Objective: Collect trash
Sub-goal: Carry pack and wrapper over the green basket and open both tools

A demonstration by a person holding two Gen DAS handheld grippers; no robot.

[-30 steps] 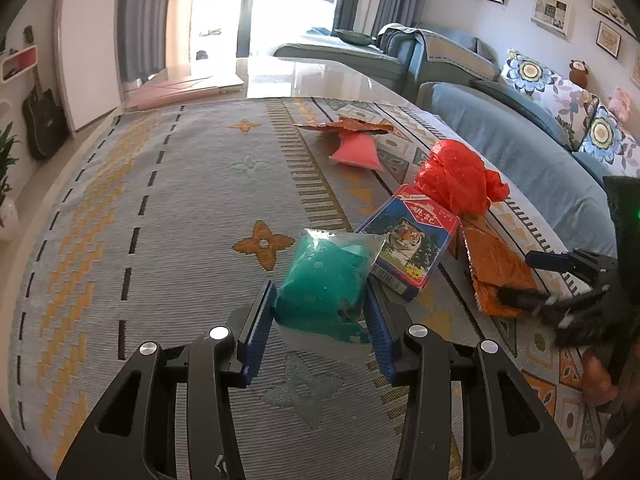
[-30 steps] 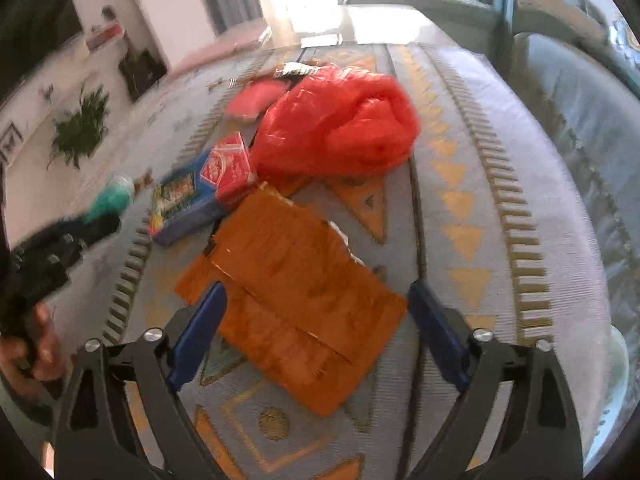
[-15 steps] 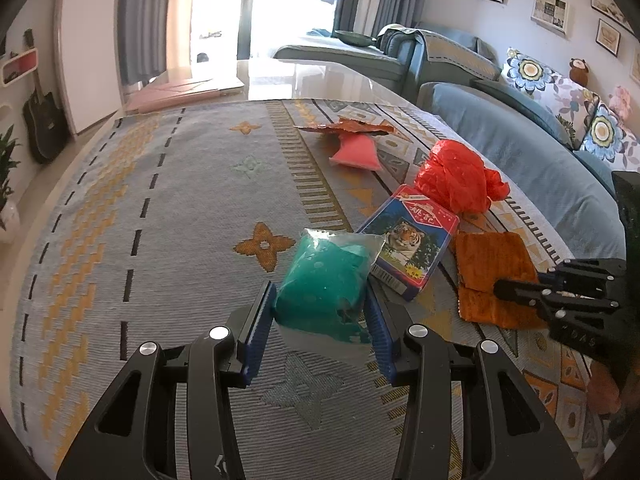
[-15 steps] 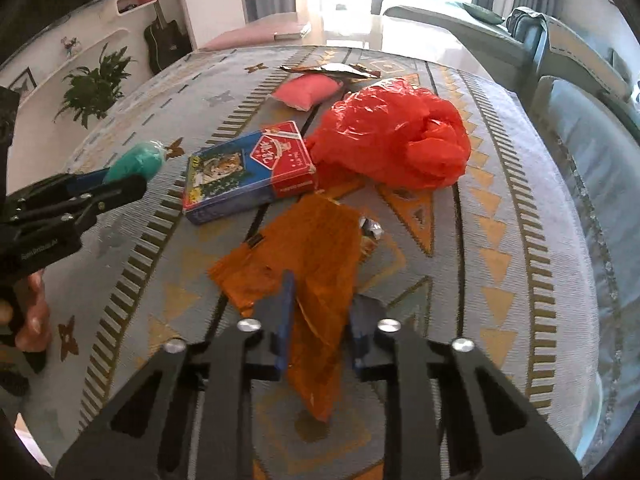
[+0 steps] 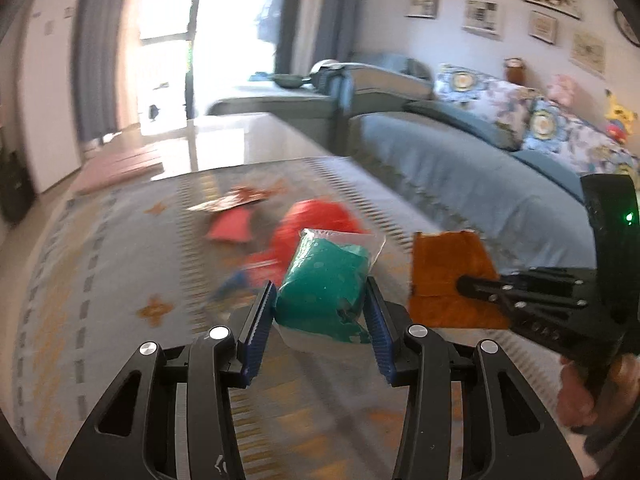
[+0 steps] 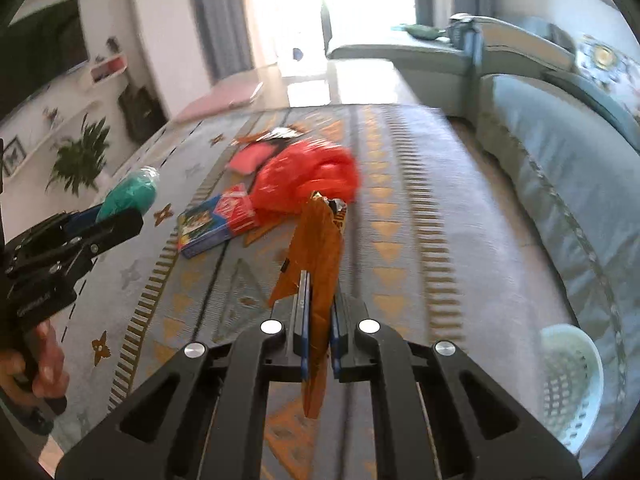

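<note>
My left gripper [image 5: 320, 312] is shut on a green packet in clear plastic [image 5: 326, 280], held above the rug; it also shows in the right wrist view [image 6: 128, 194]. My right gripper [image 6: 318, 308] is shut on an orange wrapper [image 6: 318, 248], lifted off the rug; the wrapper also shows in the left wrist view [image 5: 444, 272]. On the rug lie a red plastic bag [image 6: 308, 178], a blue and red box [image 6: 214, 224], a pink packet [image 6: 250, 158] and a brown wrapper [image 6: 276, 134].
A white slotted basket [image 6: 568, 368] stands at the lower right beside the blue sofa [image 6: 568, 184]. The patterned rug [image 6: 400, 220] stretches ahead to a pink mat [image 6: 220, 98]. A potted plant [image 6: 78, 156] stands at the left.
Both grippers have risen and tilted up with their loads. The orange wrapper, half on the rug before, now hangs clear in my right gripper. The left view has swung right.
</note>
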